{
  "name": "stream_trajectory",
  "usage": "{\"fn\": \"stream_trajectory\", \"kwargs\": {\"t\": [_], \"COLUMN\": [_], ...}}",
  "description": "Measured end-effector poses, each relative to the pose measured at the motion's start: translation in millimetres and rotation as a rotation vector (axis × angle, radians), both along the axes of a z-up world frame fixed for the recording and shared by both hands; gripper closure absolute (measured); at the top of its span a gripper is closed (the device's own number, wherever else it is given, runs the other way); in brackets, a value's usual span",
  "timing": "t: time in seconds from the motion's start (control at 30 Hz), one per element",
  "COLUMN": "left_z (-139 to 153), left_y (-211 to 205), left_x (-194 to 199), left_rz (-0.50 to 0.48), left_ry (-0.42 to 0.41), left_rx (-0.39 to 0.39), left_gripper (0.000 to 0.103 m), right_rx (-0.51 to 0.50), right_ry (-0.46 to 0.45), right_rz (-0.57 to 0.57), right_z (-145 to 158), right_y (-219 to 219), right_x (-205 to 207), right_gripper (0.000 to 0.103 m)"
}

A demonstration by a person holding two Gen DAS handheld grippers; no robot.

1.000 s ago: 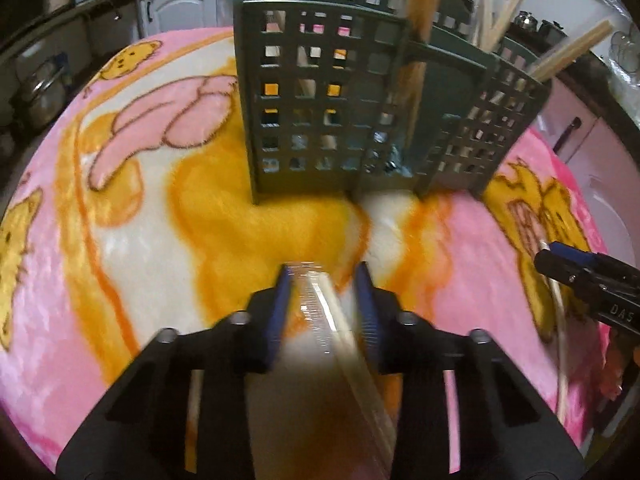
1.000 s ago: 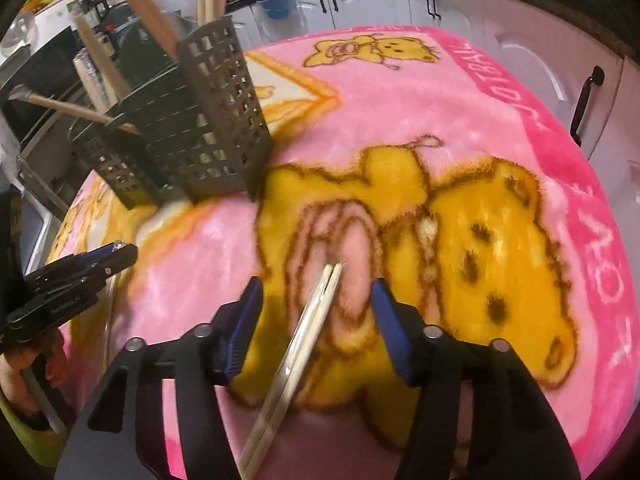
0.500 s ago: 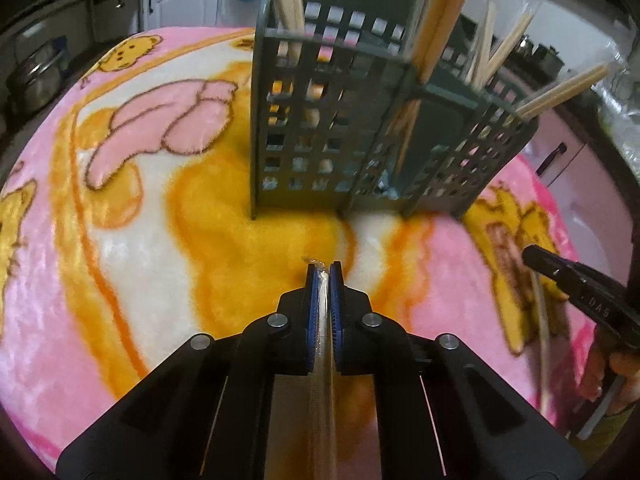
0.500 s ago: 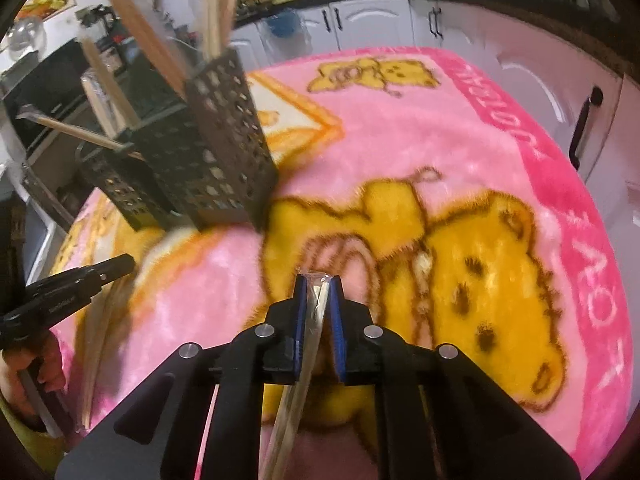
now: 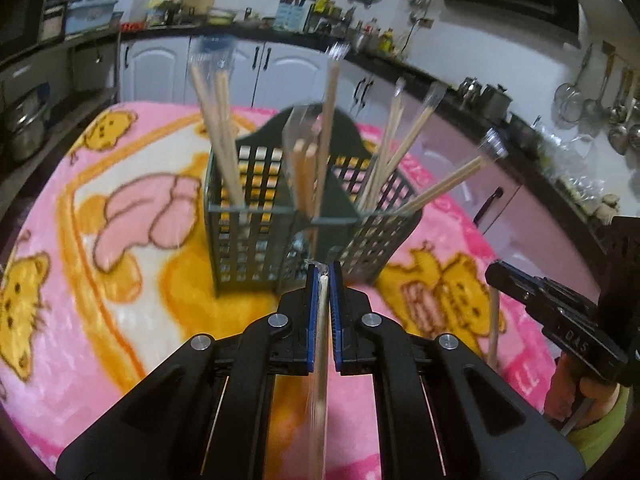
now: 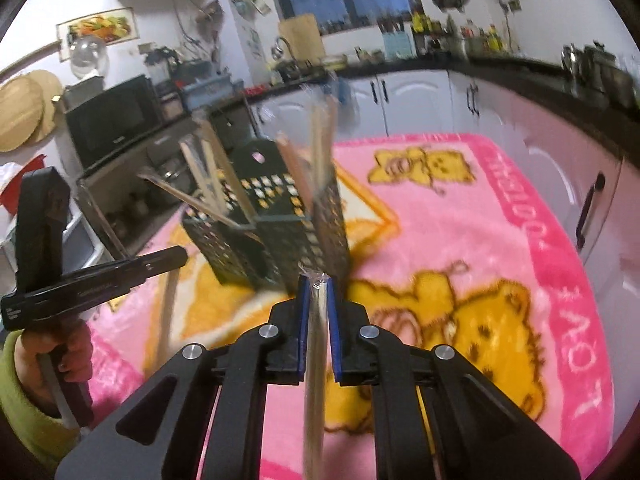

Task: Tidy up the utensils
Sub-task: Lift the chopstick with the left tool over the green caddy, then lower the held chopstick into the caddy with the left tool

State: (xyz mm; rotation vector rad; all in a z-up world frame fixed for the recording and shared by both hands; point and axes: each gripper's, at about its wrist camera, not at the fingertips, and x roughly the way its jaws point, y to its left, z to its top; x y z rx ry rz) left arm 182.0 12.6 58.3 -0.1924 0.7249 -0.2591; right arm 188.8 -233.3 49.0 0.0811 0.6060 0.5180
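Note:
A dark green lattice utensil holder (image 5: pixel 256 216) stands on the pink blanket (image 5: pixel 80 240); it also shows in the right wrist view (image 6: pixel 280 232). Several wrapped wooden chopsticks (image 5: pixel 218 136) stick out of its compartments. My left gripper (image 5: pixel 322 276) is shut on a wrapped chopstick pair (image 5: pixel 320 360), lifted off the blanket just short of the holder. My right gripper (image 6: pixel 316 284) is shut on another wrapped chopstick pair (image 6: pixel 314 380), also lifted near the holder. Each gripper shows in the other's view, the right one (image 5: pixel 552 312) and the left one (image 6: pixel 92 284).
Kitchen cabinets (image 5: pixel 280 76) and a cluttered counter (image 5: pixel 304 12) run behind the table. A microwave (image 6: pixel 112 116) stands at the left. Pots (image 5: pixel 24 128) sit at the far left edge. The blanket carries bear pictures (image 6: pixel 480 320).
Both grippers closed on chopstick pairs that lay on the blanket, then lifted them up and tilted level, so the holder now sits lower in both views.

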Motion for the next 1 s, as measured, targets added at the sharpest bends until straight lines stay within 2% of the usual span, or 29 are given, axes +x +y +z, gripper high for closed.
{"fn": "stream_trajectory", "kwargs": {"t": [0.17, 0.47, 1.0], "left_z": [17, 38, 73], "left_y": [-3, -6, -21], "left_x": [-4, -9, -9], "left_rz": [-0.007, -0.02, -0.056], "left_ry": [-0.048, -0.107, -0.188], "left_rx": [0.009, 0.011, 0.012], "left_gripper": [0.1, 0.1, 0.1], "right_rx": [0.013, 0.049, 0.08], "right_ry": [-0.075, -0.159, -0.246], "right_rz": [0.022, 0.031, 0.013], "right_z": [22, 46, 77], "right_y": [4, 4, -2], "right_x": [-16, -29, -33], "right_gripper": [0.097, 0.097, 0.097]}}
